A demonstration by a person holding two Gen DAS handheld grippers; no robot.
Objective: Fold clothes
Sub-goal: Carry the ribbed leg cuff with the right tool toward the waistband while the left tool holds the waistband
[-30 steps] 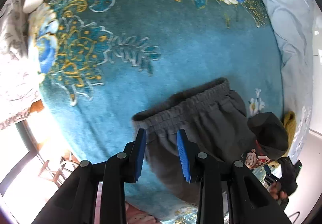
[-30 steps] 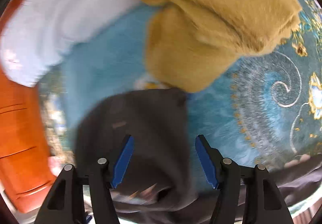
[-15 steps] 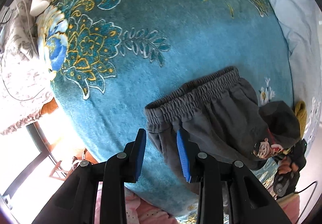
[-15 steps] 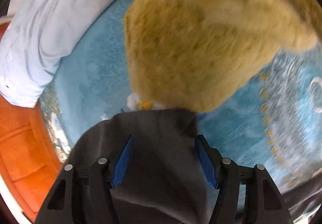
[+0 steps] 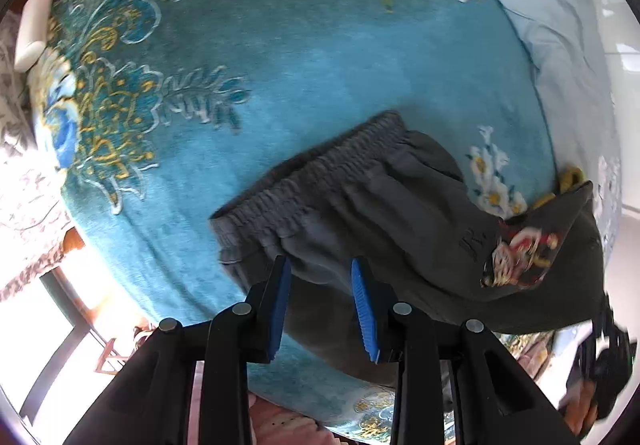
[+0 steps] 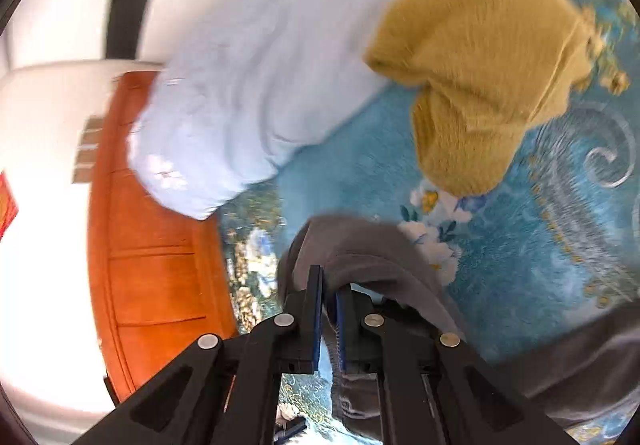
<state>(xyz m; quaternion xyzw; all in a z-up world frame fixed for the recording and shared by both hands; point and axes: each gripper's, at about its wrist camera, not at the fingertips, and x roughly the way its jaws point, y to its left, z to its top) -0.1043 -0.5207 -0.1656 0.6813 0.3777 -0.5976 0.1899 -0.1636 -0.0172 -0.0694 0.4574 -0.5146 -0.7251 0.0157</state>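
- Trousers (image 5: 384,213) of dark grey cloth lie on a teal floral blanket (image 5: 320,57) that covers the bed; the gathered elastic waistband (image 5: 320,169) faces up and left in the left wrist view, and the legs run off to the right.
- Left gripper (image 5: 320,299) hangs over the garment just below the waistband, with its blue-padded fingers standing well apart and nothing between them; grey cloth shows through the gap, but the pads do not pinch it.
- At the right side of that view a fold of the trouser leg is lifted, showing a cartoon print (image 5: 520,253) on the cloth.
- Right gripper (image 6: 329,319) has its two fingers drawn close together on a fold of the same grey cloth (image 6: 360,249), which arches over the fingertips and falls away to the lower right.
- Beyond the pinched fold, a mustard-yellow knitted garment (image 6: 480,85) lies on the blanket, near the trousers but apart from the claw.
- A pale blue quilt (image 6: 248,85) lies bunched to the upper left of the yellow garment, along the edge of the blanket.
- An orange wooden panel (image 6: 156,245) stands at the left of the right wrist view, beside the bed.
- Much of the right wrist view is blurred, so fine detail of the cloth there cannot be told.
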